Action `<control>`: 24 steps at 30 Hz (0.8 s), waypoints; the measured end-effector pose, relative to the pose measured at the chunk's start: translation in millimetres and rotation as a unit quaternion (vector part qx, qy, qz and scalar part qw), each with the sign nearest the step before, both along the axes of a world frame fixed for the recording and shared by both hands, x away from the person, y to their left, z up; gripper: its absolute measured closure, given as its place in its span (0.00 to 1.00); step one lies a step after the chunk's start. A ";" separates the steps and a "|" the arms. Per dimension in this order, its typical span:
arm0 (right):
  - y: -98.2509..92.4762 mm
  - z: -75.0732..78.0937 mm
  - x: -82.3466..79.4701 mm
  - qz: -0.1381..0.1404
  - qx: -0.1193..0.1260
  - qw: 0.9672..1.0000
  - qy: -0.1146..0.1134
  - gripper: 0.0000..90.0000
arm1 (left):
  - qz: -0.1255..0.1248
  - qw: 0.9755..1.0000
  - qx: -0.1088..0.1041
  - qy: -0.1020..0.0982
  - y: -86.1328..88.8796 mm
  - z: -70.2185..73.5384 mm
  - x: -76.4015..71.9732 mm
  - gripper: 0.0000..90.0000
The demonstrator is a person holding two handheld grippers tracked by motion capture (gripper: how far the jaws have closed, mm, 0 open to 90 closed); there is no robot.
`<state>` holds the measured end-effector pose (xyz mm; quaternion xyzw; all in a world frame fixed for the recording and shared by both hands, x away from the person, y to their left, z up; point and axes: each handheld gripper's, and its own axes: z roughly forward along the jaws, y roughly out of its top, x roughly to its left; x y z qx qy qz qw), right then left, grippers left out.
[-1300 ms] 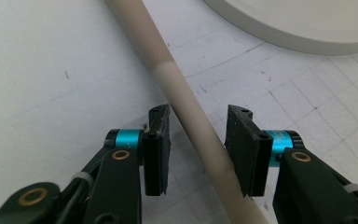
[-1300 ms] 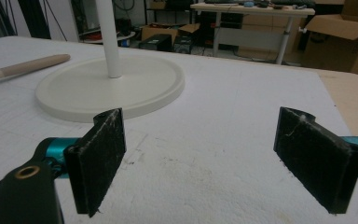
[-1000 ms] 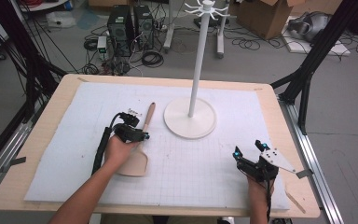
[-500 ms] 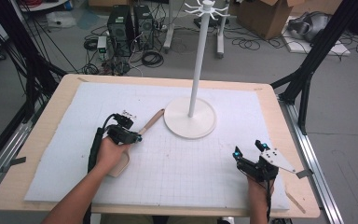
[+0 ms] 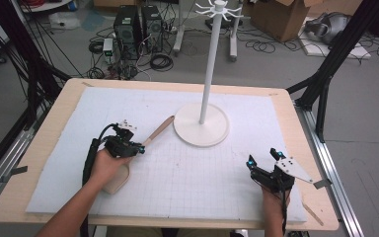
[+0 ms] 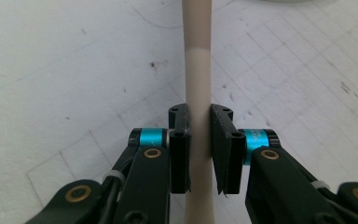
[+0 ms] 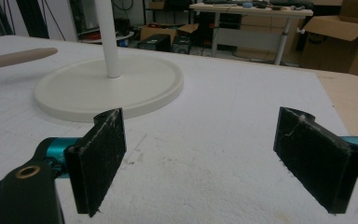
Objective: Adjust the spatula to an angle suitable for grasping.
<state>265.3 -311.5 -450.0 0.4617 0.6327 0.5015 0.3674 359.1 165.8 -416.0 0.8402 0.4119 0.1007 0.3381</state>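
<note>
A pale wooden spatula [image 5: 158, 130] lies aslant on the white foam board [image 5: 237, 197], its blade by the person's left hand and its handle tip near the stand's base. My left gripper [image 5: 139, 148] is shut on the handle. In the left gripper view, the handle [image 6: 198, 70] runs straight up between the two closed pads [image 6: 179, 140] of my left gripper [image 6: 199, 119]. My right gripper [image 5: 261, 157] rests low at the board's front right, open and holding nothing. In the right gripper view it [image 7: 200, 140] shows its pads far apart over bare foam.
A white stand with a round base [image 5: 201, 132] and a tall pole [image 5: 210, 59] topped by hooks rises at the board's middle back; its base [image 7: 107, 88] lies ahead of the right gripper. The wooden table's edge [image 5: 325, 217] frames the board. Computers and cables lie on the floor beyond.
My left gripper has shifted a little left and nearer the front with the spatula, whose handle has swung clockwise toward the stand's base. The right gripper has stayed still.
</note>
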 end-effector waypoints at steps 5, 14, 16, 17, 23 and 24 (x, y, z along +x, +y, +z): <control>0.0 -0.1 0.2 -0.002 0.000 1.000 -0.001 0.17 | -0.045 0.999 -0.020 -0.016 8.6 3.3 -11.9 0.86; 0.0 0.0 0.0 -0.002 0.002 1.000 0.001 0.17 | -0.126 0.990 -0.044 -0.043 2.2 11.3 -27.8 0.87; -0.2 -0.1 0.0 -0.002 0.001 1.000 0.001 0.17 | -0.147 0.987 -0.047 -0.049 -3.5 11.9 -31.1 0.87; 0.0 0.0 0.0 -0.002 0.002 1.000 0.001 0.17 | -0.157 0.985 -0.050 -0.050 -6.7 11.8 -32.7 0.86; 0.0 0.0 0.0 -0.002 0.002 1.000 0.001 0.17 | -0.215 0.974 -0.049 -0.055 -25.4 8.4 -39.0 0.86; -0.1 -0.1 0.0 -0.002 0.002 1.000 0.001 0.17 | -0.225 0.972 -0.042 -0.052 -30.4 6.7 -39.7 0.86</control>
